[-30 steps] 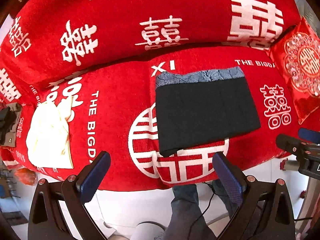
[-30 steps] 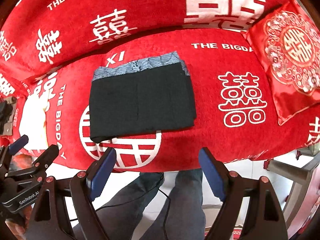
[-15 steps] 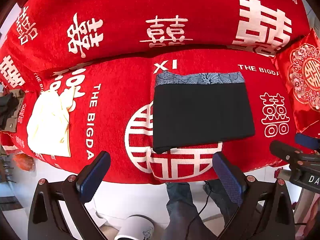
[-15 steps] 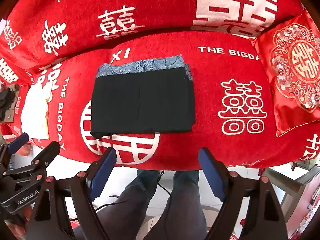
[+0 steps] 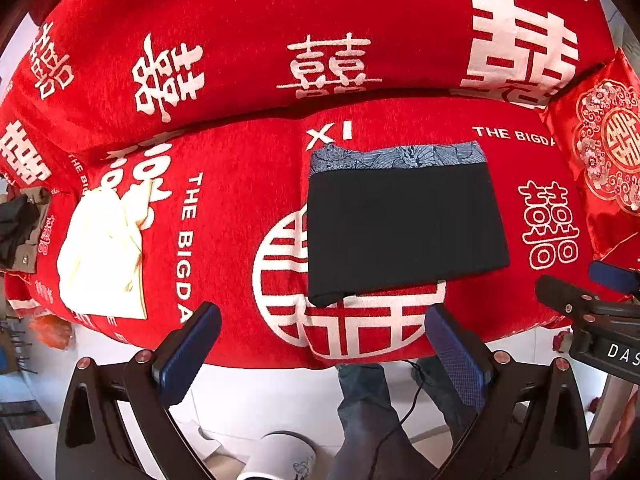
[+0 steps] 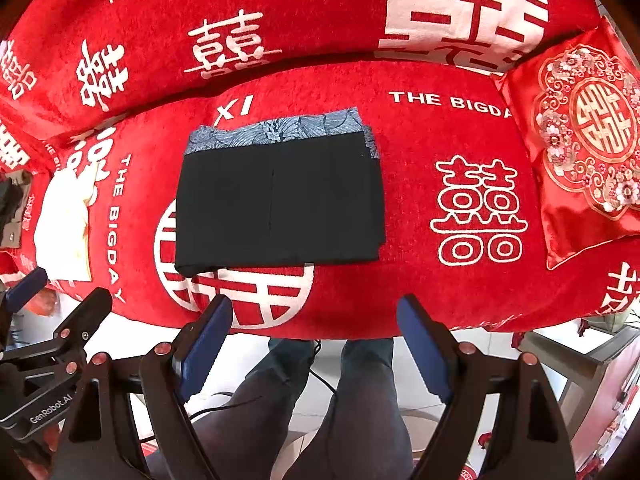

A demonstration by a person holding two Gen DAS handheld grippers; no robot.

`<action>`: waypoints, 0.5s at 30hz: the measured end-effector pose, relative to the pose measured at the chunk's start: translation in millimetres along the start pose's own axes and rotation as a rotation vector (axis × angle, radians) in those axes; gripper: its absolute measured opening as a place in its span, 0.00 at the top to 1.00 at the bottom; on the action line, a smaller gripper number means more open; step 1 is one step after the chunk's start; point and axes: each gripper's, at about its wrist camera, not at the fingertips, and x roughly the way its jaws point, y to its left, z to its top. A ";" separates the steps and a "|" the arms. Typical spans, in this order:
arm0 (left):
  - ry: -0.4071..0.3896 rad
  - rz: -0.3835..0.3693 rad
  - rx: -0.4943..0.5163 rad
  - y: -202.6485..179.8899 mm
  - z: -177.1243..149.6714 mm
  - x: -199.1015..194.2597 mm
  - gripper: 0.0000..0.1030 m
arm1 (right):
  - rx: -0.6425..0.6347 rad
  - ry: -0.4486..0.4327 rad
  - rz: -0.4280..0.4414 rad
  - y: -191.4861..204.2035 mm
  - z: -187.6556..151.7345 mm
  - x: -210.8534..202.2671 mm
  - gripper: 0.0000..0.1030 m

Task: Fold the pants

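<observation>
The black pants (image 5: 404, 228) lie folded into a flat rectangle on the red sofa seat (image 5: 240, 216), with a blue patterned band along the far edge. They also show in the right wrist view (image 6: 280, 204). My left gripper (image 5: 320, 344) is open and empty, held back from the seat's front edge. My right gripper (image 6: 316, 336) is open and empty, also off the front edge, and shows at the right of the left wrist view (image 5: 592, 304). The left gripper shows at the lower left of the right wrist view (image 6: 52, 320).
A cream garment (image 5: 100, 256) lies on the seat to the left. A red embroidered cushion (image 6: 580, 140) leans at the right. Dark items (image 5: 20, 228) sit at the far left. The person's legs (image 6: 320, 408) and a white cup (image 5: 280, 456) are on the floor below.
Both grippers have pulled back and up from the sofa, so the folded pants look smaller and farther away. The pants have not moved.
</observation>
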 end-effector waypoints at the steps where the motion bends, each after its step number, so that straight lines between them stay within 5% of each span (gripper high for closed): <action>1: -0.001 0.001 0.001 -0.4 0.2 -0.3 0.01 | -0.001 -0.001 -0.003 0.2 0.2 -0.5 0.16; 15: -0.010 0.005 0.007 0.1 0.0 -3.3 0.01 | -0.021 -0.024 -0.041 5.4 -1.8 -7.0 0.16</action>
